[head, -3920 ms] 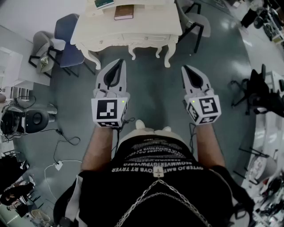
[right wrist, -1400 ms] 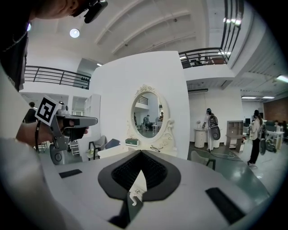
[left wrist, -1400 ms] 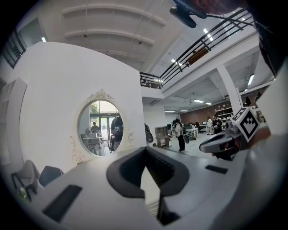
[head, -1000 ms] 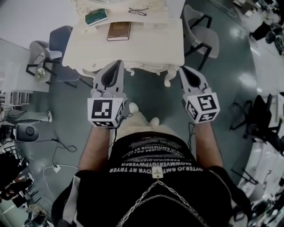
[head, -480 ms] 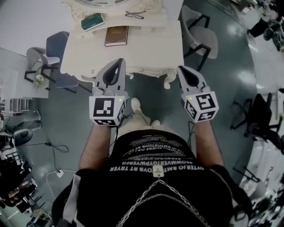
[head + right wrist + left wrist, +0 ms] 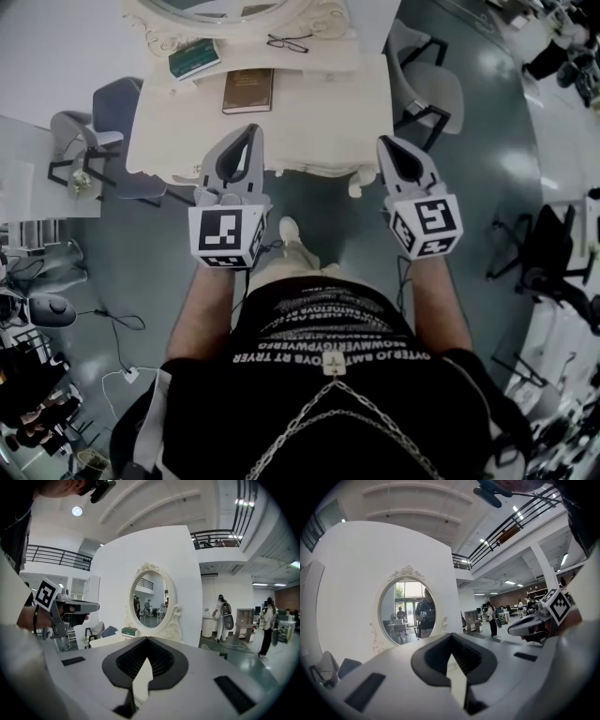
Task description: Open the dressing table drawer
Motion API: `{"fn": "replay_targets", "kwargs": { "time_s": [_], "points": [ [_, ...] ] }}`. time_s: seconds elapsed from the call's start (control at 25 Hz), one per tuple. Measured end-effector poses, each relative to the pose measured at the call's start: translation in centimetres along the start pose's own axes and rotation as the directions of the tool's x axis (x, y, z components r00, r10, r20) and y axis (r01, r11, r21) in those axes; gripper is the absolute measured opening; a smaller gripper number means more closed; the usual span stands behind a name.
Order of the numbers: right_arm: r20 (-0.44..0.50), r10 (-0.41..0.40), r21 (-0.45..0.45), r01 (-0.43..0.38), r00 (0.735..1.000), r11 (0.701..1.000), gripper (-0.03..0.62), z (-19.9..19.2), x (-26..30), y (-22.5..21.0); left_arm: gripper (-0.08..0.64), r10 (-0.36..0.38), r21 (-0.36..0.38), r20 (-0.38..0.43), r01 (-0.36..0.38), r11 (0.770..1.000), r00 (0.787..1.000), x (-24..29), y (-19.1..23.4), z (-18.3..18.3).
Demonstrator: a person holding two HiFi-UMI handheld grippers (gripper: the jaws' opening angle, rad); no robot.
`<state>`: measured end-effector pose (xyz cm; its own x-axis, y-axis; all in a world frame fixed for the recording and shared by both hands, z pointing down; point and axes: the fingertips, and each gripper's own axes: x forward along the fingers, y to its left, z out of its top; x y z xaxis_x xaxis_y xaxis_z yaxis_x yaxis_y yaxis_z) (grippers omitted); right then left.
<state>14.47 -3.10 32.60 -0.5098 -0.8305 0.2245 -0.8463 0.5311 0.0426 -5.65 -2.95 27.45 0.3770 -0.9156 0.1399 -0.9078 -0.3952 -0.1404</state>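
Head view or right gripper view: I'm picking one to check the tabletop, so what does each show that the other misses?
Only the head view shows the brown book and the glasses lying on the dressing table, seen from above. Only the right gripper view shows the oval mirror face-on and the balcony railing behind it. Both show the green book, the left claw and the shut right claw.

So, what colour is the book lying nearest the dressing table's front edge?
The book is dark brown; the head view shows it best.
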Motion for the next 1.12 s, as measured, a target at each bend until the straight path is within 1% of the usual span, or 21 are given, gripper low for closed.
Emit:
{"fn": "replay_targets", "kwargs": {
  "time_s": [0.12, 0.28, 0.64, 0.92, 1.12],
  "points": [
    [0.004, -0.025, -0.005, 0.025, 1.0, 1.0, 0.002, 0.3, 1.5, -1.0, 0.003, 0.005, 0.005, 0.003, -0.005, 1.0, 1.0, 1.6, 1.2, -0.2],
    [-0.006, -0.046, 0.007, 0.046, 0.999, 0.999, 0.002, 0.6, 4.0, -2.0, 0.003, -0.01, -0.02, -0.002, 0.009, 1.0, 1.0, 3.9, 2.8, -0.5],
    [-0.036, -0.073, 0.027, 0.074, 0.997, 0.997, 0.002, 1.3, 9.0, -3.0, 0.003, -0.065, 0.0, -0.005, 0.065, 0.998, 0.998, 8.5, 6.1, -0.4],
    [-0.041, -0.106, 0.038, 0.108, 0.993, 0.993, 0.002, 2.1, 12.0, -2.6, 0.003, -0.1, 0.007, 0.012, 0.1, 0.995, 0.995, 10.3, 9.0, -0.3],
    [-0.036, -0.1, 0.028, 0.101, 0.994, 0.994, 0.002, 3.2, 14.2, -1.6, 0.003, -0.099, 0.007, 0.023, 0.098, 0.995, 0.995, 11.3, 11.8, 0.0]
  ]
}}
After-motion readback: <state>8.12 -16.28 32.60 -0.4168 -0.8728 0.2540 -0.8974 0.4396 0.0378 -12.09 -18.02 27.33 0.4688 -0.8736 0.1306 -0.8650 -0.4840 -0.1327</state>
